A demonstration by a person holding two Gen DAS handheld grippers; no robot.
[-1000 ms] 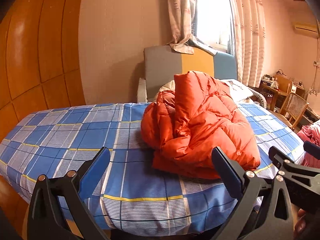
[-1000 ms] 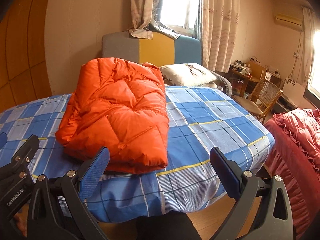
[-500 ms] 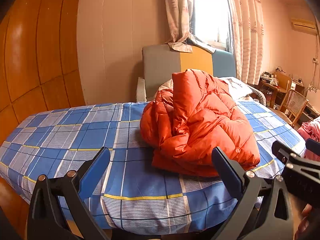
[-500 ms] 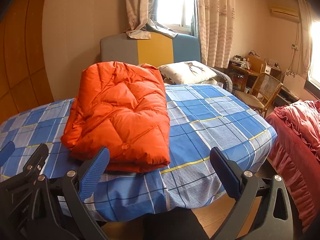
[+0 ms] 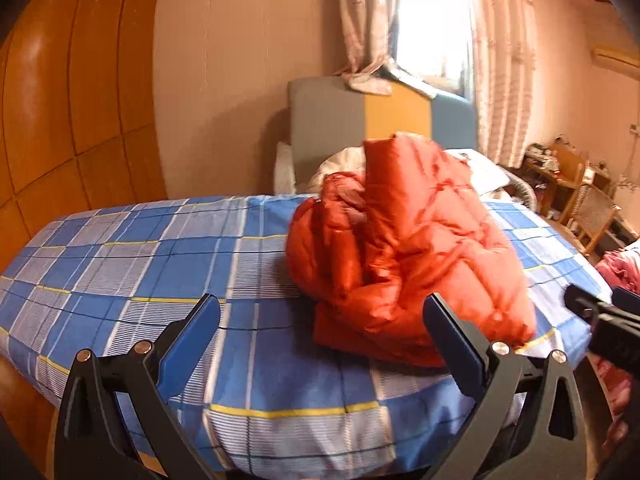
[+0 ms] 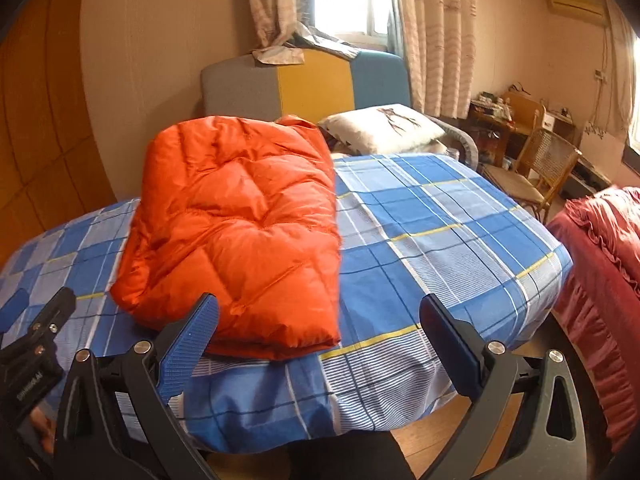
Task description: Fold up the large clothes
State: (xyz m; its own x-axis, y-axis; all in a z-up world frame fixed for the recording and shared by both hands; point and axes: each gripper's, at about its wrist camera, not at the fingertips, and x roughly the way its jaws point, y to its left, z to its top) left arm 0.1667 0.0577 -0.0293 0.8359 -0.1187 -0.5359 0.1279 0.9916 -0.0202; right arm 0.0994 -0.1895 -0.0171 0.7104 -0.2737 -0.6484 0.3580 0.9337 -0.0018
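An orange puffer jacket (image 5: 404, 256) lies folded in a thick bundle on the blue plaid sheet (image 5: 140, 264) of the bed; it also shows in the right wrist view (image 6: 240, 220). My left gripper (image 5: 322, 344) is open and empty, held off the near edge of the bed, its right finger (image 5: 452, 340) just in front of the jacket's near edge. My right gripper (image 6: 318, 344) is open and empty, also off the near edge, its left finger (image 6: 188, 344) in front of the jacket's near corner. Neither touches the jacket.
A grey, yellow and blue headboard (image 6: 304, 84) and a white pillow (image 6: 384, 126) stand behind the jacket. A wicker chair (image 6: 536, 168) and cluttered desk (image 6: 500, 112) are at the right. A red ruffled cover (image 6: 600, 280) lies at the far right. Wood panelling (image 5: 60, 120) fills the left.
Both grippers have drifted back and a little upward from the bed, staying open. The jacket has not moved.
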